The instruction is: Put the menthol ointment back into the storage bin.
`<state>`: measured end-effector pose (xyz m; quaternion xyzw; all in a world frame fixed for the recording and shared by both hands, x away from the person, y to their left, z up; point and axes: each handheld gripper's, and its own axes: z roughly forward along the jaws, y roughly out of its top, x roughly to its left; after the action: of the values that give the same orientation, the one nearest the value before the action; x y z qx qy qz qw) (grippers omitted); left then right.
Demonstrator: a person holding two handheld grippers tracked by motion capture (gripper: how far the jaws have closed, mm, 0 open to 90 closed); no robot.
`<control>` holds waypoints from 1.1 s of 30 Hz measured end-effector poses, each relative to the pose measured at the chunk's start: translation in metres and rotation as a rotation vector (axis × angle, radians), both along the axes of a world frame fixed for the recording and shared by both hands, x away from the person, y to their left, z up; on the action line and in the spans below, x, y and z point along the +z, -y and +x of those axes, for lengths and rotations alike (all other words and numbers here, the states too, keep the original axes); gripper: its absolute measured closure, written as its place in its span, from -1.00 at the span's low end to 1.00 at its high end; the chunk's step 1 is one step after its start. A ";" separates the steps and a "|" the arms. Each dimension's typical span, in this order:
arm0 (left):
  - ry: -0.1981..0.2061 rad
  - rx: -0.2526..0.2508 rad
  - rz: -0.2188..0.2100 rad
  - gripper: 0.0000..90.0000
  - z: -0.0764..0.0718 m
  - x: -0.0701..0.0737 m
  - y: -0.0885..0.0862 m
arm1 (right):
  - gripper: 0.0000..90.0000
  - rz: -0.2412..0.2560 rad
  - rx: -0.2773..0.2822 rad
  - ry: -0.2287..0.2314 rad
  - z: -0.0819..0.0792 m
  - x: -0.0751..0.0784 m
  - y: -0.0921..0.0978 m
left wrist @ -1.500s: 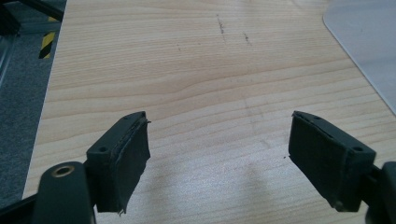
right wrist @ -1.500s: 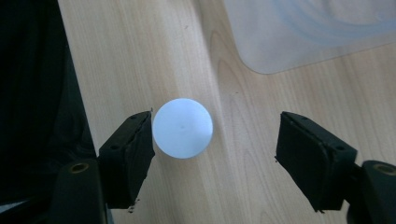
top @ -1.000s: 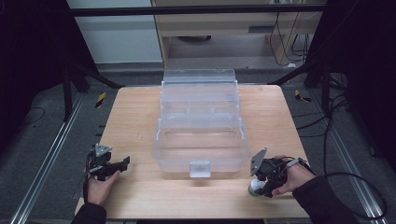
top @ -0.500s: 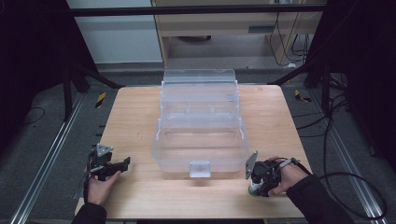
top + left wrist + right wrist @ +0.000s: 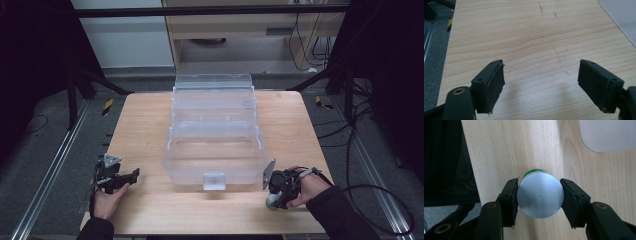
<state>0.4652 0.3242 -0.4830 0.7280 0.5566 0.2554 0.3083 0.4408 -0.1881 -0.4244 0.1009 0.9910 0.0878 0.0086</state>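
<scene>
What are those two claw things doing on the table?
A person holds a claw tool in each hand at a wooden table. The right gripper has its jaws closed around a small green can with a silver top, near the table's front edge. The left gripper is open over bare wood, holding nothing. A clear plastic box sits open between them.

Bright overhead light on the table [image 5: 150,125] — dark surroundings, soft shadows, mild grain.

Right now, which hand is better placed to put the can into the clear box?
Right. The right tool already grips the silver can beside the clear box. The left tool is open over bare table.
</scene>
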 end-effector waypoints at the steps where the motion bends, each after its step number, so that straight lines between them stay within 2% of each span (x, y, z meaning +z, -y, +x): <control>1: -0.001 -0.001 0.000 -0.54 0.000 0.000 0.000 | 0.12 0.002 -0.007 0.005 0.000 0.003 0.001; 7: -0.006 -0.004 0.003 -0.54 0.000 -0.001 0.000 | 0.12 0.033 -0.048 0.018 0.001 0.022 0.007; 16: -0.010 -0.008 0.004 -0.54 0.001 -0.001 0.001 | 0.12 0.085 -0.097 0.046 0.004 0.064 0.016; 23: -0.009 -0.010 0.005 -0.53 0.000 0.000 0.001 | 0.12 0.064 -0.089 0.038 0.008 0.079 0.013; 33: -0.010 -0.011 0.006 -0.53 0.001 0.000 0.001 | 0.12 0.057 -0.081 0.037 0.025 0.100 0.006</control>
<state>0.4657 0.3228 -0.4834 0.7334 0.5533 0.2516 0.3044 0.4655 -0.1939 -0.3242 0.1394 0.9829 0.1174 0.0274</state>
